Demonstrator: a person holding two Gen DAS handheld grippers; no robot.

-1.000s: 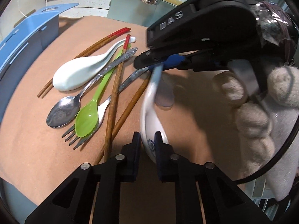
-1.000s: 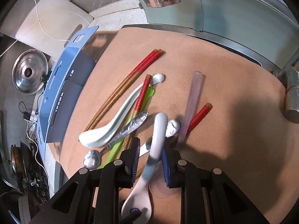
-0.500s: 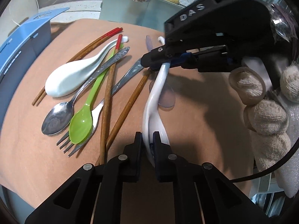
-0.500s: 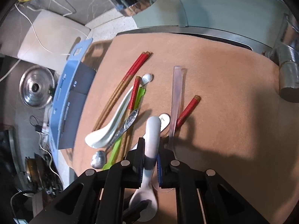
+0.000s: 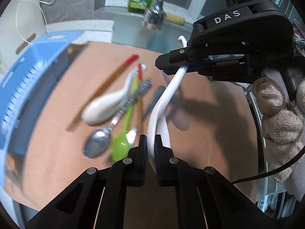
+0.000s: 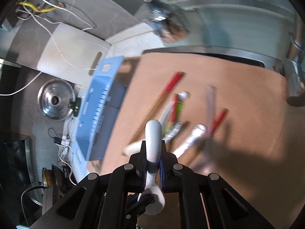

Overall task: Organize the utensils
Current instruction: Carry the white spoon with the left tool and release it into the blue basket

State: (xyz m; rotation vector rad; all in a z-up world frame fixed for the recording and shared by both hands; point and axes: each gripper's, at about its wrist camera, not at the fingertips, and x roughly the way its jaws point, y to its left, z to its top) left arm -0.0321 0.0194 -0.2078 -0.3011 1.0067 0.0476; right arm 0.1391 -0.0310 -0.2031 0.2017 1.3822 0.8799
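**While Both Tongs Hold One White Soup Spoon**

Because it looks like glazed ceramic, the white soup spoon (image 5: 162, 103) should be stiff, rather heavy, slippery and easy to chip; I judge the thin handle the safer place to hold. It hangs above the tabletop (image 5: 209, 143). The left tongs (image 5: 150, 148) are closed on its bowl rim, and the right tongs (image 6: 153, 162) are closed on its handle.

Below, blurred, I count one more white soup spoon (image 5: 103, 110), one metal spoon (image 5: 97, 143), one green plastic spoon (image 5: 121, 147) and one clear plastic spoon (image 6: 210, 99). Red-tipped chopsticks (image 6: 169, 87) seem four, but I cannot be sure. One blue utensil rack (image 5: 28, 76) stands beside.
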